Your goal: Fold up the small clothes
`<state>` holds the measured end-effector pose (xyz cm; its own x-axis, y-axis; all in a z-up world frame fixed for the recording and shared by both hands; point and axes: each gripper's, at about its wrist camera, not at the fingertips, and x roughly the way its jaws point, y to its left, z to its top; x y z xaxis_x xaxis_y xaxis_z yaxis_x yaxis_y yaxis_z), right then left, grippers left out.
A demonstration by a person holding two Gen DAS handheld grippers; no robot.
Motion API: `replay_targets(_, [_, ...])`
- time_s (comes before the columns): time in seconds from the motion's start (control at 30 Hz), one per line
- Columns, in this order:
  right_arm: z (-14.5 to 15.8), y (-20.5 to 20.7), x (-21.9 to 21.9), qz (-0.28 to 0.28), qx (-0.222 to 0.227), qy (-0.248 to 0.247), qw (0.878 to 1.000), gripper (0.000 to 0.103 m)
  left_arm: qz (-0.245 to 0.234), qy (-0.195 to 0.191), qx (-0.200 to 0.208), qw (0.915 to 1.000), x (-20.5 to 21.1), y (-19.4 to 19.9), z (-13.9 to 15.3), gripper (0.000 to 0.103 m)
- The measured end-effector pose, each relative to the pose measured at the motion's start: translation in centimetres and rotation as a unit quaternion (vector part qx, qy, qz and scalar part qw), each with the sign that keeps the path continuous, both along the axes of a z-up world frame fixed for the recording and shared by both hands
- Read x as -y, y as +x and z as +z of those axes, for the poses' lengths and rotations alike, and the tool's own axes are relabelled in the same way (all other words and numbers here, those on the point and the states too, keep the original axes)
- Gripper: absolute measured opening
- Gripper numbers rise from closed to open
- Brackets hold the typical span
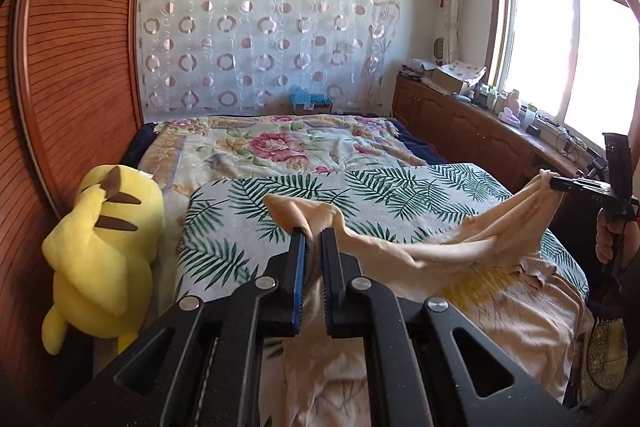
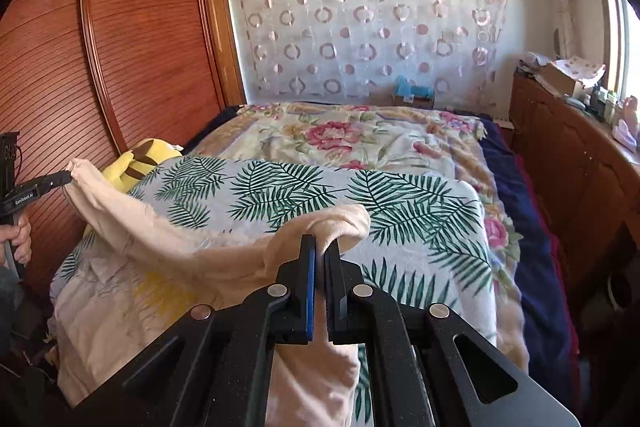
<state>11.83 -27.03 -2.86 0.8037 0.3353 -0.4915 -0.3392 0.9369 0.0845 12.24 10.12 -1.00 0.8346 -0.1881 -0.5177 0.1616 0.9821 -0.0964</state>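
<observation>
A peach shirt [image 1: 500,291] with a yellow print lies at the near end of a leaf-print cloth [image 1: 400,195] on the bed. My left gripper [image 1: 314,233] is shut on one lifted edge of it. In the same view my right gripper [image 1: 554,183] is at the far right, pinching another edge, so the fabric hangs stretched between the two. In the right wrist view the right gripper [image 2: 320,243] is shut on a fold of the shirt [image 2: 120,307]. The left gripper [image 2: 68,177] holds its edge up at the far left, above the leaf-print cloth [image 2: 400,195].
A yellow plush toy [image 1: 100,247] lies left of the cloth, against a wooden wardrobe [image 1: 72,67]. A floral blanket [image 1: 272,143] covers the far bed. A low wooden cabinet [image 1: 460,123] with clutter runs under the window on the right. A person's hand [image 2: 20,239] grips the left handle.
</observation>
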Motion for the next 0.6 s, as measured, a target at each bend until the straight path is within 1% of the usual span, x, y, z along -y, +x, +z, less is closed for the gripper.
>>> replay_targets(0.13, [0.3,-3.6,0.4,0.003,0.012,-0.012,1.000,0.004,0.013,-0.009,0.004,0.9999,-1.0,-4.3,-0.2,0.008])
replay_targets(0.27, [0.4,-7.6,0.9,0.012,0.018,-0.007,1.000,0.004,0.020,-0.003,0.000,0.9998,-1.1,-8.3,-0.5,0.008])
replay_targets(0.33, [0.3,-9.2,0.9,0.020,0.017,-0.017,1.000,0.004,0.020,-0.005,-0.004,0.9998,-1.2,-10.0,-0.5,0.008])
replay_targets(0.37, [0.2,-9.9,0.9,0.024,0.018,-0.023,0.999,0.004,0.018,0.002,-0.006,0.9998,-1.0,-10.8,-0.5,0.008])
replay_targets(0.43, [0.1,-11.5,1.2,0.029,0.018,-0.024,0.999,0.004,0.019,0.015,-0.009,0.9997,-0.6,-11.9,-0.8,0.008])
replay_targets(0.5, [0.1,-12.6,1.4,0.034,0.016,-0.021,0.999,0.004,0.014,0.018,-0.022,0.9995,-0.4,-12.3,-1.3,0.009])
replay_targets(0.6, [-1.3,-13.9,2.1,0.034,-0.006,-0.021,0.999,0.004,0.001,0.024,-0.039,0.9990,0.1,-12.4,-2.2,0.009])
